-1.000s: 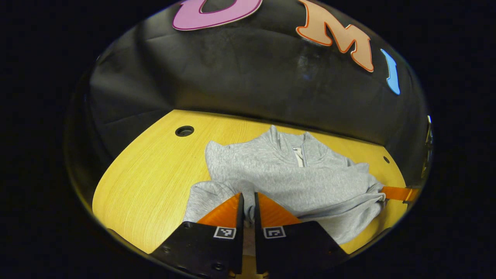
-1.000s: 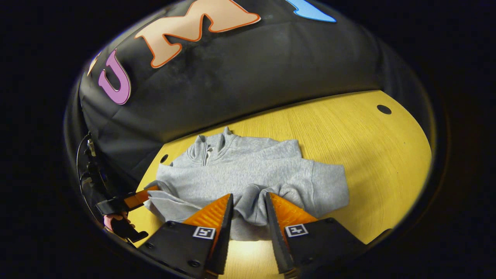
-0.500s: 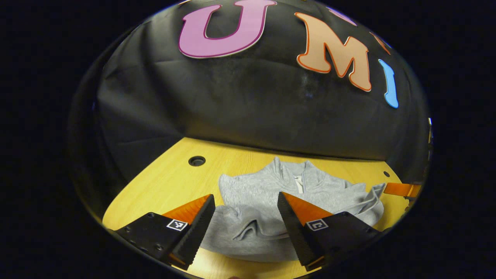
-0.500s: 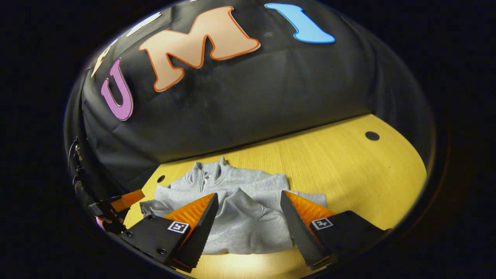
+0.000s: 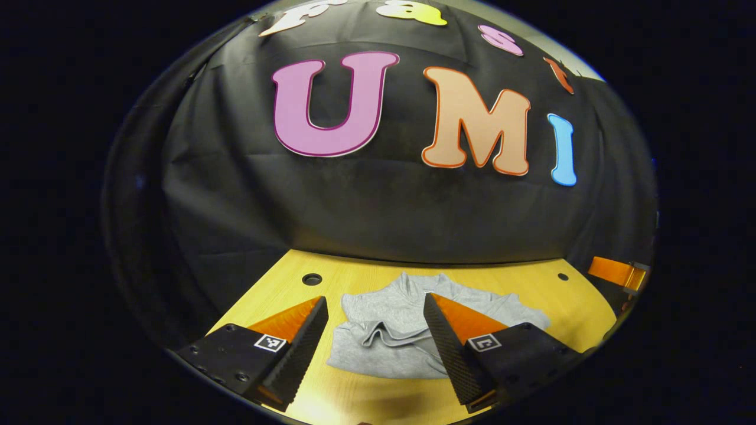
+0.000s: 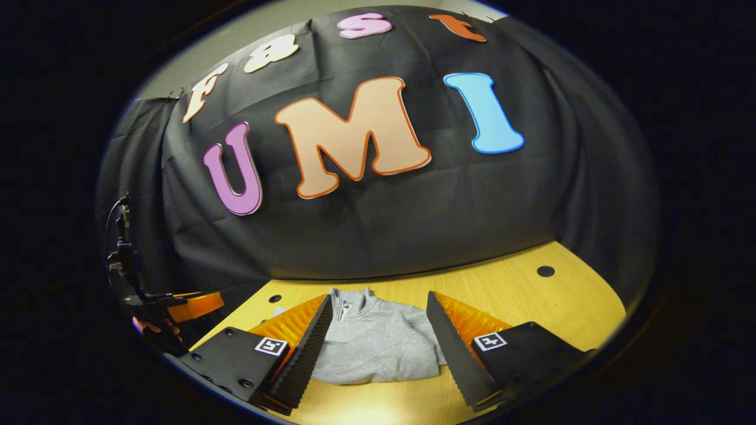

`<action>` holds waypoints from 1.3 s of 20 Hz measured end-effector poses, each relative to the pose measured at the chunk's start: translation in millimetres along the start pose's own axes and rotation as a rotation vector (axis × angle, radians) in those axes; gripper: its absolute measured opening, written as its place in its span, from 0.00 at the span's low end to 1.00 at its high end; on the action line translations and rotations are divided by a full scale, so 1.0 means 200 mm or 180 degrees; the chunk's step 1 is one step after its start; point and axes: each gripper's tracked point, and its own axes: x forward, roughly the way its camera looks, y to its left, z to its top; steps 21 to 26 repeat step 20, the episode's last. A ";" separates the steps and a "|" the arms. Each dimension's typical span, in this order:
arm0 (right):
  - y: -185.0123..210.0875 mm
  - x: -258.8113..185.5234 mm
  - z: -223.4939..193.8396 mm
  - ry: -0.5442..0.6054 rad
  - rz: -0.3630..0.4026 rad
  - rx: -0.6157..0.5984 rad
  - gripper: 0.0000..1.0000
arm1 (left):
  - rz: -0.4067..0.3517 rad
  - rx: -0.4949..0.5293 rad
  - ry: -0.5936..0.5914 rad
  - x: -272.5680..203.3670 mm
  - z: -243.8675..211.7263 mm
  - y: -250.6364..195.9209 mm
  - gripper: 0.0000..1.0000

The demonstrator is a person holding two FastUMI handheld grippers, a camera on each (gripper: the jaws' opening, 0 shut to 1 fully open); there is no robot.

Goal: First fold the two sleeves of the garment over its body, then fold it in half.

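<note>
In the left gripper view, the left gripper [image 5: 374,345] sits at six o'clock with its two fingers spread wide and nothing between them; it is released, held above the yellow wood-grain table [image 5: 277,298]. A round dark hole in the tabletop [image 5: 311,279] lies at about eight o'clock from the garment, near the table's far edge. Between and beyond the fingers lies the grey fleece pullover with a short zip collar [image 5: 387,330], folded into a compact bundle on the table; its collar points toward twelve o'clock, to the black cloth wall [image 5: 378,212], and a rumpled fold of fabric lies across its near left part. A second, smaller hole [image 5: 563,276] sits at about two o'clock from the pullover. At three o'clock, by the view's edge, one finger of the right gripper [image 5: 617,273] reaches in above the table, well apart from the pullover.

In the right gripper view, at nine o'clock, the left gripper's finger [image 6: 198,305] shows with a bit of the hand [image 6: 147,326] holding it. The right gripper [image 6: 375,345] at six o'clock is likewise released, fingers wide apart and empty. The pullover [image 6: 378,345] lies flat between them on the table [image 6: 531,307], collar toward twelve o'clock. A dark hole [image 6: 545,271] sits at two o'clock.
</note>
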 end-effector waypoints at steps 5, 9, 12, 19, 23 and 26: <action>0.13 -0.30 -0.07 0.0040 0.0055 0.0051 0.98 | 0.0113 0.0206 0.0041 -0.27 -0.04 0.02 0.95; 0.15 -0.42 -0.18 0.0145 -0.0005 0.0261 0.98 | -0.0012 0.0260 0.0237 -0.43 -0.19 -0.04 0.95; 0.10 -0.52 -0.24 0.0231 -0.0125 0.0157 0.94 | -0.0077 0.0276 0.0388 -0.49 -0.30 -0.06 0.95; 0.10 -0.58 -0.25 0.0260 -0.0210 0.0160 0.98 | -0.0095 0.0184 0.0526 -0.54 -0.39 -0.04 0.95; 0.11 -0.57 -0.24 0.0245 -0.0197 0.0159 0.98 | -0.0088 0.0185 0.0523 -0.53 -0.38 -0.04 0.95; 0.11 -0.57 -0.24 0.0245 -0.0197 0.0159 0.98 | -0.0088 0.0185 0.0523 -0.53 -0.38 -0.04 0.95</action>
